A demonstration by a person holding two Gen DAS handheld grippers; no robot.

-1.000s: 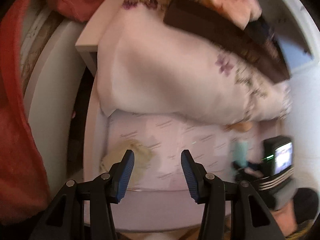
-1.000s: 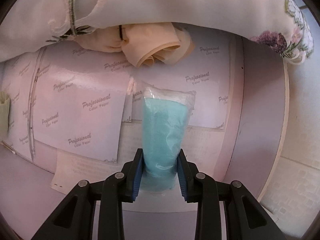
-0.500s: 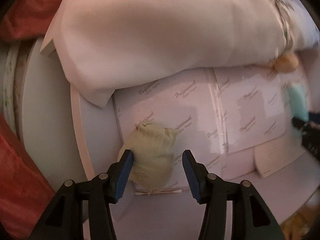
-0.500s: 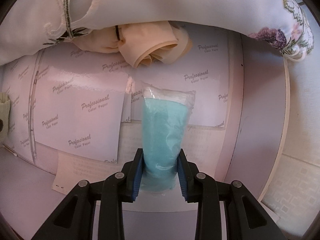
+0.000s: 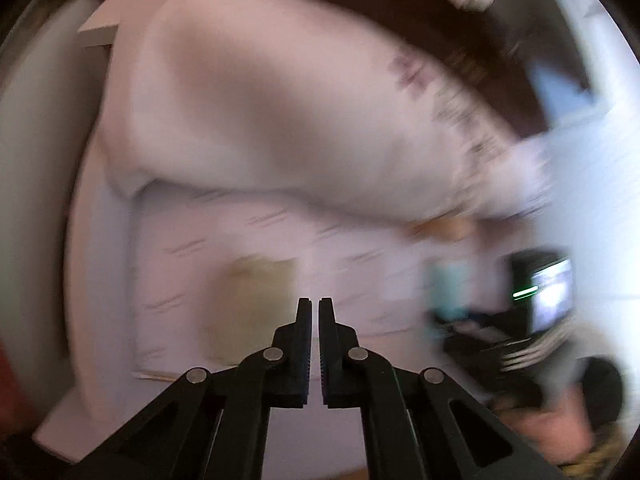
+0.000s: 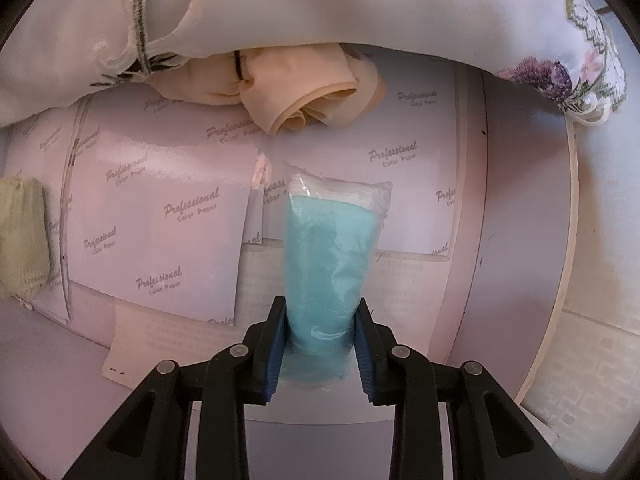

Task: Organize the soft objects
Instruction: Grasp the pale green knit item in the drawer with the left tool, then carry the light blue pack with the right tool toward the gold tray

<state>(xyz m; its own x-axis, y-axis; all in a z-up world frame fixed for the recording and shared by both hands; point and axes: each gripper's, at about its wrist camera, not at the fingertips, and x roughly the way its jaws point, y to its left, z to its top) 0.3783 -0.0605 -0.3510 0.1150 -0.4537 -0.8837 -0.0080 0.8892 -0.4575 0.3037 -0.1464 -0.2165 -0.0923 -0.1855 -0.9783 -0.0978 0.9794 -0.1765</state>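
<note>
Looks like a home, a living or bedroom corner; embroidered floral white cloth (image 6: pixel 360 4) draped over a pale table (image 6: pixel 524 216) lined with printed paper sheets (image 6: pixel 160 216); tiled floor (image 6: pixel 580 364) alongside; red fabric (image 5: pixel 10 364) at one side.

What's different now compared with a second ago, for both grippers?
The left gripper has just been closing and is now shut with nothing between its pads; the green sock lies loose beyond it. The right gripper stays shut on the blue packet, unmoved.

White pillow (image 6: pixel 320 4) overhanging table's far side, bare paper sheets (image 6: pixel 160 216) in front
</note>
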